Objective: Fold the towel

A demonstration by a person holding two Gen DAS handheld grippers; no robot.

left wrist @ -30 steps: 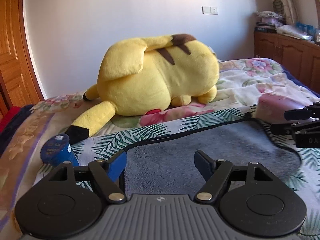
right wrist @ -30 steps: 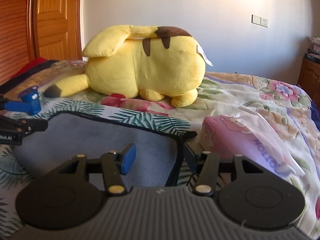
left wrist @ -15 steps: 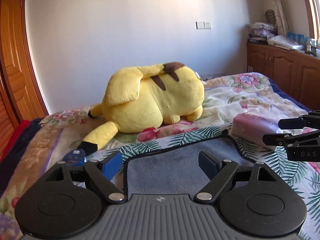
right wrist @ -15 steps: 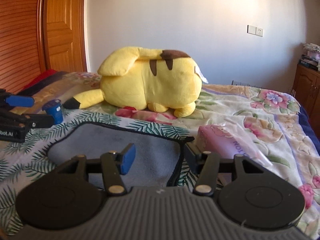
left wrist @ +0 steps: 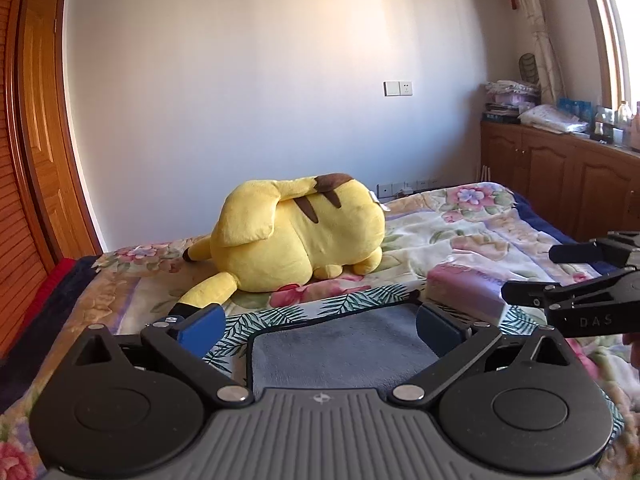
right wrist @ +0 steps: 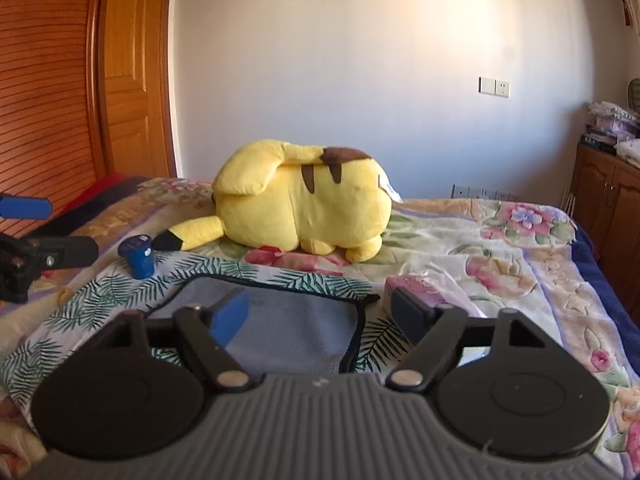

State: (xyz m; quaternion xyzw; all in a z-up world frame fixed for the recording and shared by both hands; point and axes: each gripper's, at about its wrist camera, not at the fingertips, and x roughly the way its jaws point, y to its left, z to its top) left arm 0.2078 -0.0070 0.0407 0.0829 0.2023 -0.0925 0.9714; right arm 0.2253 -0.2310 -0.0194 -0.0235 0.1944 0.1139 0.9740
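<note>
A grey towel with a dark hem lies flat on a palm-leaf cloth on the bed; it also shows in the right wrist view. My left gripper is open and empty, held above the towel's left part. My right gripper is open and empty above the towel's right edge. The right gripper shows from the side at the right of the left wrist view. The left gripper shows at the left edge of the right wrist view.
A large yellow plush toy lies on the floral bedspread behind the towel. A pink packet sits by the towel's far right corner. A small blue container stands left of the towel. Wooden cabinets line the right wall.
Both grippers have risen and drawn back from the towel, so the towel looks smaller and lower. Both have opened wider. The towel has not moved.
</note>
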